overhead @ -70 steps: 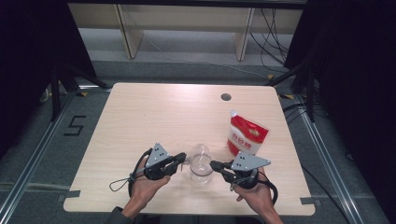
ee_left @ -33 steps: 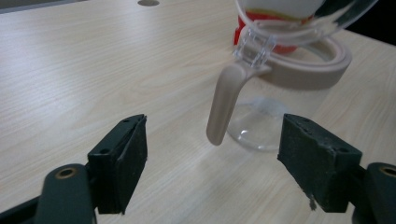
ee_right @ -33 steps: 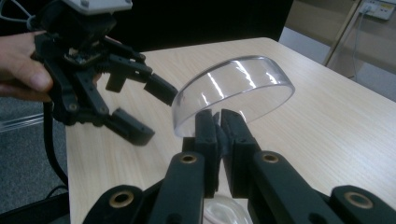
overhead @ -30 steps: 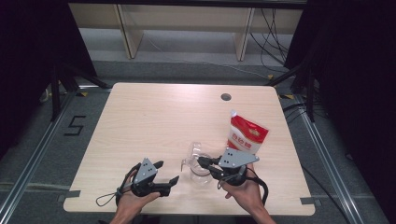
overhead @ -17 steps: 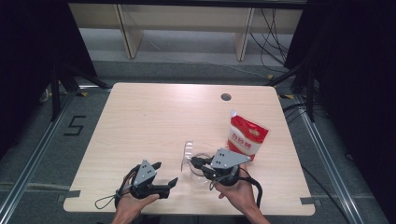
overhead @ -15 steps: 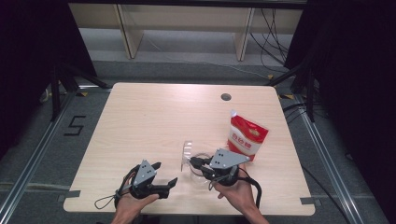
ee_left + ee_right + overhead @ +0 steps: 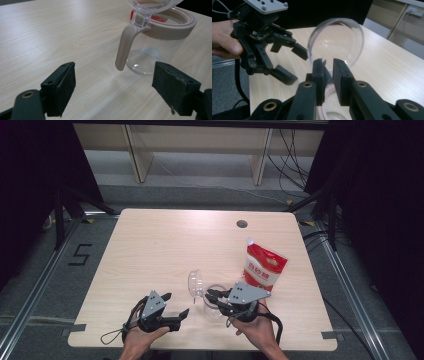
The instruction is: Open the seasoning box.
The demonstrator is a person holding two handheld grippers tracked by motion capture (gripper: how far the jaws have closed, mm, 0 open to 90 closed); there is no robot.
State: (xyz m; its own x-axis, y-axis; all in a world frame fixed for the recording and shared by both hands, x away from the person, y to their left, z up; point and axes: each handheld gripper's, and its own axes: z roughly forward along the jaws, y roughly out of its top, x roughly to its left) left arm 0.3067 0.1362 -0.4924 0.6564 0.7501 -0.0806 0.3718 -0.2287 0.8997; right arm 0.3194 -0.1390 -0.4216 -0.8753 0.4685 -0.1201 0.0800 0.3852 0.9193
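Note:
A clear glass jar (image 7: 216,304) with a beige rim (image 7: 172,27) stands near the table's front edge. Its clear round lid (image 7: 195,284) is flipped up on edge at the jar's left. My right gripper (image 7: 209,296) reaches over the jar's mouth from the right. In the right gripper view its jaws (image 7: 328,62) have just been opening and stand a little apart, with the lid's (image 7: 337,40) bottom edge between them. My left gripper (image 7: 176,304) stands open, left of the jar. The jar's beige latch (image 7: 126,47) hangs in front of it, untouched.
A red and white pouch (image 7: 264,266) stands upright just behind and to the right of the jar. The wooden table (image 7: 165,245) has a small round hole (image 7: 242,224) near its far edge. The table's front edge runs right below both hands.
The left gripper has let go of the jar and drawn back to the front left. The right gripper has shifted left and the lid has swung up on edge.

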